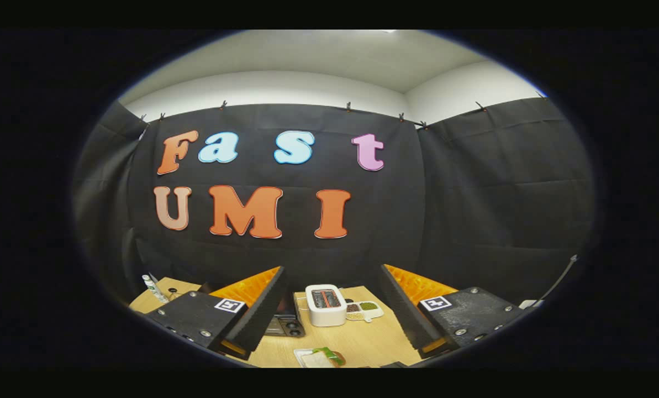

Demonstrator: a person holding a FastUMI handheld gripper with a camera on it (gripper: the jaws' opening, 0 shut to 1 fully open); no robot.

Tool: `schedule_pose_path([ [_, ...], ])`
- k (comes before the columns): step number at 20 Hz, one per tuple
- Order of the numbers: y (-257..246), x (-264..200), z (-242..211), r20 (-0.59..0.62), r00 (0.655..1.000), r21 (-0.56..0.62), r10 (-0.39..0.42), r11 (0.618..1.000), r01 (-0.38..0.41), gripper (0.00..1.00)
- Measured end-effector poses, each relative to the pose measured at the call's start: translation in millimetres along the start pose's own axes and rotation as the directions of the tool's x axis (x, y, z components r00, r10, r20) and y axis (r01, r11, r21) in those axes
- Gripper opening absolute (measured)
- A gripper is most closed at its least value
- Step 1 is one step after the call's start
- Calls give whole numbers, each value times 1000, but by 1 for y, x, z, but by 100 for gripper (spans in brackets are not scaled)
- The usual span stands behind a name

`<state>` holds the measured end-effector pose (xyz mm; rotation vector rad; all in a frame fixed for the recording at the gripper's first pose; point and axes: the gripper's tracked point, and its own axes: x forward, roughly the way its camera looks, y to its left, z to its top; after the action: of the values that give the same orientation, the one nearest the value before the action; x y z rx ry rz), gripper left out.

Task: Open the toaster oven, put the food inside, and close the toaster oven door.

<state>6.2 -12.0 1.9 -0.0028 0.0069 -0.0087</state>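
Observation:
My gripper (329, 345) is held high above the wooden table (362, 337), open wide, with nothing between its fingers. Far below, a dark toaster oven (286, 325) shows just inside the left finger, which partly hides it; its door state is unclear. Near the table's front edge, between the fingers, lies a small white plate (314, 358) with green and orange food (329, 355) on it.
A white pop-up toaster (325, 304) stands beyond the oven, with a small divided dish (363, 310) of dark and green contents to its right. A white bottle-like object (153, 288) lies at the table's far left corner. Black cloth walls close the booth behind.

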Motion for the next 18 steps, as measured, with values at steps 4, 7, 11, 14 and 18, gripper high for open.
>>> schedule_pose_path([
  [4,2,0,1,0,1000,6,5,1000,-5,99],
  [7,4,2,0,-3,1000,8,5,1000,-5,99],
  [11,13,8,-4,-11,1000,10,9,1000,-9,99],
  [14,28,11,-9,-20,999,15,29,999,-29,99],
  [18,61,18,-19,-30,998,25,57,998,-56,99],
])
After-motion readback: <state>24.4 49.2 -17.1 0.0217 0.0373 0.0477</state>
